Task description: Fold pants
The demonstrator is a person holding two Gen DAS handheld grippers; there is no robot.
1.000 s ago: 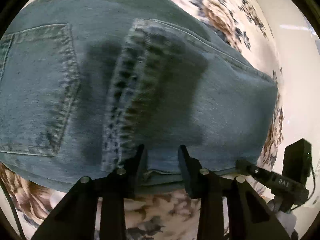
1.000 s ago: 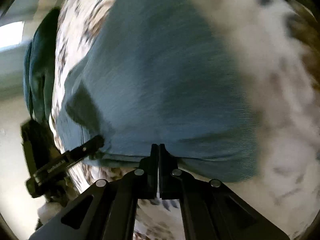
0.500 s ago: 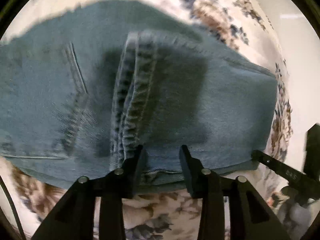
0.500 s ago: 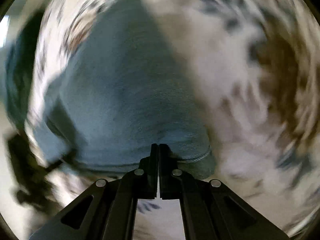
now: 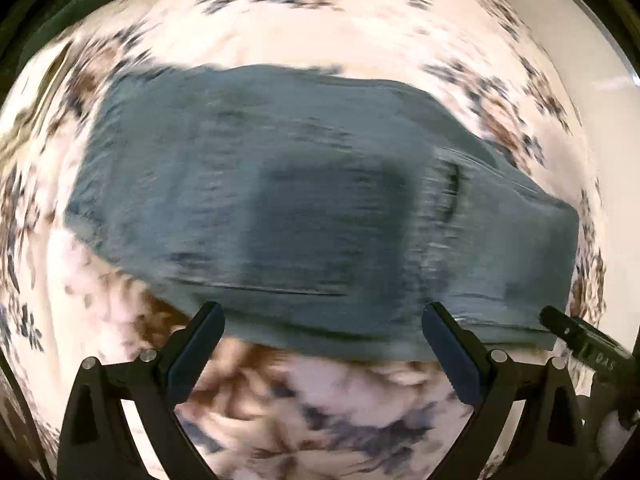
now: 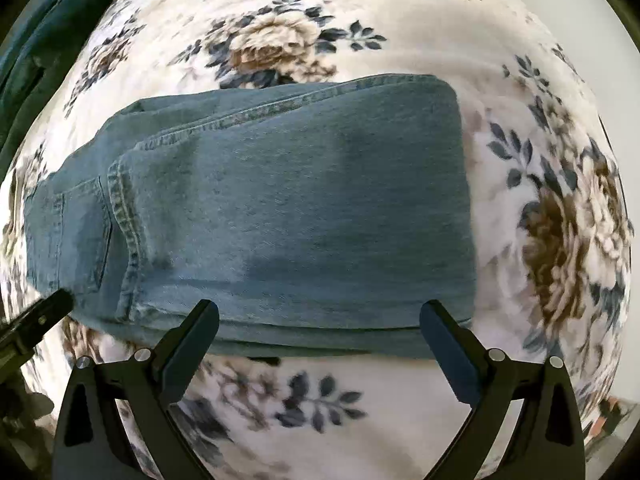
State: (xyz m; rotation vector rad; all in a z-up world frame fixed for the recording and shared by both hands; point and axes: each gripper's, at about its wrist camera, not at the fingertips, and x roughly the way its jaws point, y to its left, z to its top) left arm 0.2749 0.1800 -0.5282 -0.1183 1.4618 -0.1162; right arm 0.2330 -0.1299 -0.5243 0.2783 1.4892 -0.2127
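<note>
The folded blue denim pants (image 6: pixel 280 216) lie flat on the cream bedspread printed with brown and blue flowers (image 6: pixel 552 216), stretched crosswise just ahead of both sets of fingers. In the right wrist view the stitched leg hem runs down the left part of the bundle, over a back pocket, and the clean folded edge sits beyond the right finger. The right gripper (image 6: pixel 320 316) hovers above the near edge of the denim, its jaws having just sprung wide apart, nothing between the pads, nothing held. The left gripper (image 5: pixel 320 320) is the same story: jaws just flung wide, hanging clear over the near edge of the pants (image 5: pixel 312 216), gripping nothing, though this view is heavily smeared by motion. Each gripper's black tip pokes into the other's view at the outer edge. Beyond the fingers, at the far left of the bedspread, a dark green cloth (image 6: pixel 44 40) lies bunched.
</note>
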